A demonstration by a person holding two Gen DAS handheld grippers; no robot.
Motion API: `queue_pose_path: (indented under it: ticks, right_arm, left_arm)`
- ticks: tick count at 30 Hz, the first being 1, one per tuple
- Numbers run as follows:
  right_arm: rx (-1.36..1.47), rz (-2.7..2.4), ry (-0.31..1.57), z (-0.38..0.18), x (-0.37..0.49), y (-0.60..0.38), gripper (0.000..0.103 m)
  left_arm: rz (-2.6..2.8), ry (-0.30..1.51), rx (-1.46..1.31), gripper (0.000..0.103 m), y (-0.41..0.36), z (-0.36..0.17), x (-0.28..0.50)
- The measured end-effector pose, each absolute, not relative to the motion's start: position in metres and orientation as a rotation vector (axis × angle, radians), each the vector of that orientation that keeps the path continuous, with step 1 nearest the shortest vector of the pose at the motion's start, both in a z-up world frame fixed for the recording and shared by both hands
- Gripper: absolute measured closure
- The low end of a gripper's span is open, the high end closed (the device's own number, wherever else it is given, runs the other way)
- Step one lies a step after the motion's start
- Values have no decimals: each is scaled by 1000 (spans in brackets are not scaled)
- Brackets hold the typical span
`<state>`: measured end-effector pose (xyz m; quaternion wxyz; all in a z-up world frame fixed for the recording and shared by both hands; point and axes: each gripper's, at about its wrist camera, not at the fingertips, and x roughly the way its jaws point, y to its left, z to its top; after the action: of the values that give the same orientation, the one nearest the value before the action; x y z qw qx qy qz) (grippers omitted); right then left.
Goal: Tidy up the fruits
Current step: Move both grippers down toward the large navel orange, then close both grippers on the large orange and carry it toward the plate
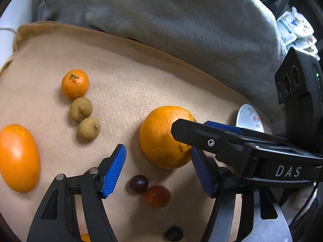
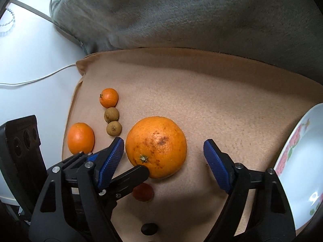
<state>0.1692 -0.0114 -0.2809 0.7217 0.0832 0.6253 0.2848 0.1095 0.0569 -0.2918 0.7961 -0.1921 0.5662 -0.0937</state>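
A big orange (image 2: 156, 147) is seen lying on a tan blanket (image 2: 222, 111), between the two blue pads of the right tongs (image 2: 163, 153). The right tongs are held wide apart. The left pad (image 2: 112, 157) is just beside the orange, but it cannot be told if it touches. The right pad (image 2: 217, 164) is kept apart from it, with bare blanket between.

The left tongs (image 1: 158, 168) are half open and nothing is held in them. The big orange (image 1: 161, 139) is seen just past their right pad (image 1: 201, 173), near its tip. One black finger of the right tongs is laid across the side of the orange in this view. A dark grape (image 1: 138, 184) and a small red fruit (image 1: 157, 196) are found between the two pads of the left tongs, low down and touching each other. Another dark fruit (image 1: 173, 233) is seen lower still.

To the left of the left tongs, a smooth oval orange fruit (image 1: 19, 158) is lying. Further ahead on that side, a small mandarin (image 1: 75, 84) and two little brown fruits (image 1: 84, 119) are lined up in a row, each touching the next.

A white plate with pink flowers (image 2: 298, 157) is seen at the right of the right tongs. A grey cushion (image 2: 181, 14) is lying beyond the blanket.
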Motion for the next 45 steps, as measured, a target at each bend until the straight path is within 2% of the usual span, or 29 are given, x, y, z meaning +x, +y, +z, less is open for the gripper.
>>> queue_pose_path:
  ticks: [7,27,45]
  right_arm:
    - [241,668,1425,-292,173,-10,31]
    - [265,686,1438,-294,175,-12,32]
    - [308,637,1350,-252,163,-66,32]
  left_arm:
    - [-225,1206,-325,37,45,-286,122]
    - [-264,1238,-396,41,48,-295,113]
    - [-319,1181,-336,42,-14,-268,111]
